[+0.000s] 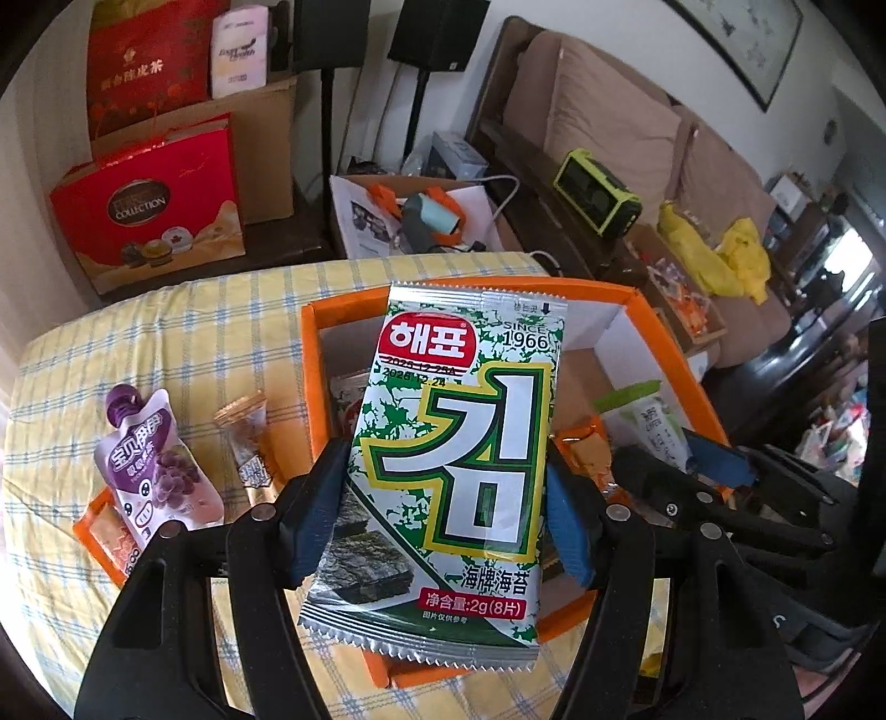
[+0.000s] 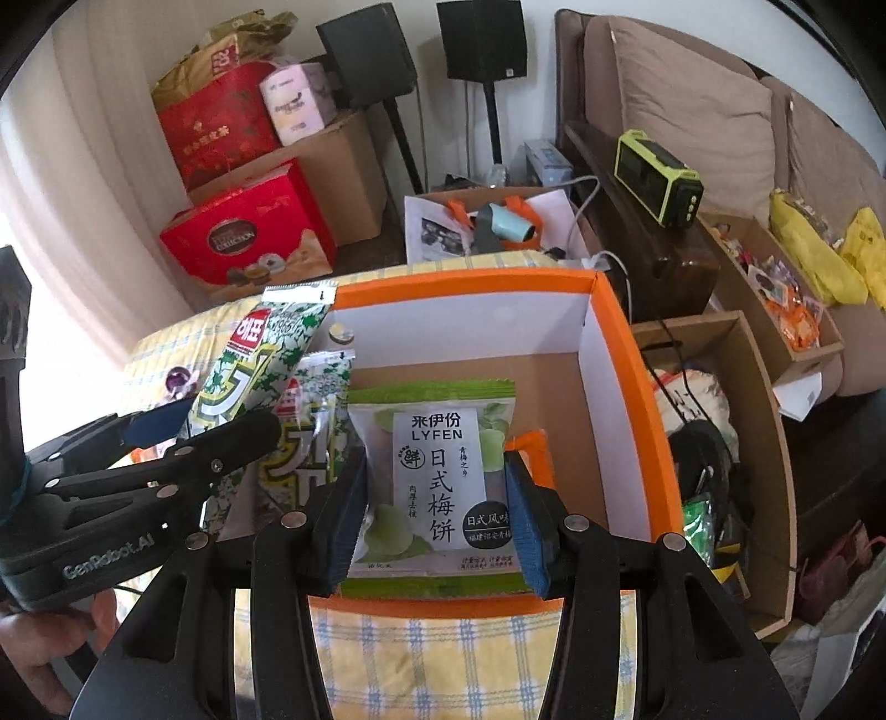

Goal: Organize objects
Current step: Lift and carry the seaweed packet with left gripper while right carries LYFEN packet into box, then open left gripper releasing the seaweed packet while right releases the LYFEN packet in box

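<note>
Bg: speakers (image 2: pixel 480 39), brown sofa (image 2: pixel 692 105), red gift box (image 1: pixel 149 205).

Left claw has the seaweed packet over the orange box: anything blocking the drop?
Nothing visible blocks it. The seaweed packet, held in the left claw, hangs over the orange box, where another seaweed packet already leans.

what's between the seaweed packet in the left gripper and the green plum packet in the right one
A second seaweed packet stands in the orange box between the held seaweed packet and the plum packet; right wrist view.
</note>
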### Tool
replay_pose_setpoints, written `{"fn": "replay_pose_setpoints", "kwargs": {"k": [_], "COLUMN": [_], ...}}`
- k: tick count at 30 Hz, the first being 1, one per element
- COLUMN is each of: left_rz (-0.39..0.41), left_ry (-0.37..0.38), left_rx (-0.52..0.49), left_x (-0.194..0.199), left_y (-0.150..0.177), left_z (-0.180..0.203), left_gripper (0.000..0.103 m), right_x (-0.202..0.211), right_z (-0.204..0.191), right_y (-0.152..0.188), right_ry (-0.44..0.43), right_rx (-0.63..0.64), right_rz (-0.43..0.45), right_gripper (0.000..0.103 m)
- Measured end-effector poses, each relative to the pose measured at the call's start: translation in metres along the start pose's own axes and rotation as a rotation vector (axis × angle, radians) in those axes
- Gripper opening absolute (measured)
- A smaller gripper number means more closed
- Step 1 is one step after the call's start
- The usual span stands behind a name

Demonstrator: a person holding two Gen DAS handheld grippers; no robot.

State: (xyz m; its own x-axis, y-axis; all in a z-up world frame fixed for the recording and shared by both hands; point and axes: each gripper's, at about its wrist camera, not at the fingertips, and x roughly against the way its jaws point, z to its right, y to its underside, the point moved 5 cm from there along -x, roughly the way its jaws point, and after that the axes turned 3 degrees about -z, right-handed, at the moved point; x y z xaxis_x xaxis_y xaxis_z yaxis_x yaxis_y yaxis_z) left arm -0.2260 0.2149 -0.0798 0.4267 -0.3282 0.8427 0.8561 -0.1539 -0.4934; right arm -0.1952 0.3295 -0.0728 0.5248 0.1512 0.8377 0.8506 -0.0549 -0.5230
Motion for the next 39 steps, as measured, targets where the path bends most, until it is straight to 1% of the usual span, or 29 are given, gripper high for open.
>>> {"fn": "replay_pose_setpoints", "kwargs": {"k": [7, 12, 16, 20, 24, 27, 29, 30, 31, 36, 39], "left_rz": [0.003, 0.002, 0.019, 0.035, 0.054, 0.056, 0.056, 0.056, 0.055, 0.051, 0.053], "left_ry": [0.009, 0.042, 0.049, 0.043, 0.013, 0.005, -0.003, -0.011, -0.016, -0.046, -0.069], "left_rx": [0.034, 0.08, 0.086, 0.071, 0.053, 0.05, 0.046, 0.041, 0.038, 0.038, 0.04], "left_x": [-0.008, -0.008, -0.004, 0.005, 0.014, 0.02, 0.023, 0.024, 0.025, 0.032, 0.036], "left_y": [-0.001, -0.003, -0.005, -0.008, -0.009, -0.007, -0.005, -0.004, -0.002, 0.006, 0.009], "left_z": [0.0, -0.001, 0.0, 0.002, -0.001, -0.007, -0.01, -0.012, -0.014, -0.028, -0.038], "left_gripper": [0.067, 0.073, 0.08, 0.08, 0.081, 0.082, 0.085, 0.085, 0.085, 0.088, 0.089], "right_x": [-0.017, -0.024, -0.026, -0.027, -0.031, -0.033, -0.032, -0.03, -0.027, -0.013, -0.005], "right_z": [0.01, 0.014, 0.015, 0.013, 0.009, 0.006, 0.009, 0.011, 0.014, 0.017, 0.013], "right_y": [0.0, 0.001, 0.001, 0.002, 0.003, 0.004, 0.004, 0.004, 0.004, 0.0, -0.002], "right_ry": [-0.001, -0.002, -0.002, -0.011, -0.016, -0.013, 0.017, 0.022, 0.012, 0.013, 0.012], "right_rx": [-0.034, -0.047, -0.051, -0.052, -0.048, -0.046, -0.052, -0.059, -0.071, -0.066, -0.053], "right_rz": [-0.017, -0.025, -0.029, -0.032, -0.036, -0.039, -0.028, -0.024, -0.017, -0.003, 0.006], "right_gripper": [0.048, 0.048, 0.048, 0.048, 0.049, 0.05, 0.055, 0.061, 0.064, 0.064, 0.064]}}
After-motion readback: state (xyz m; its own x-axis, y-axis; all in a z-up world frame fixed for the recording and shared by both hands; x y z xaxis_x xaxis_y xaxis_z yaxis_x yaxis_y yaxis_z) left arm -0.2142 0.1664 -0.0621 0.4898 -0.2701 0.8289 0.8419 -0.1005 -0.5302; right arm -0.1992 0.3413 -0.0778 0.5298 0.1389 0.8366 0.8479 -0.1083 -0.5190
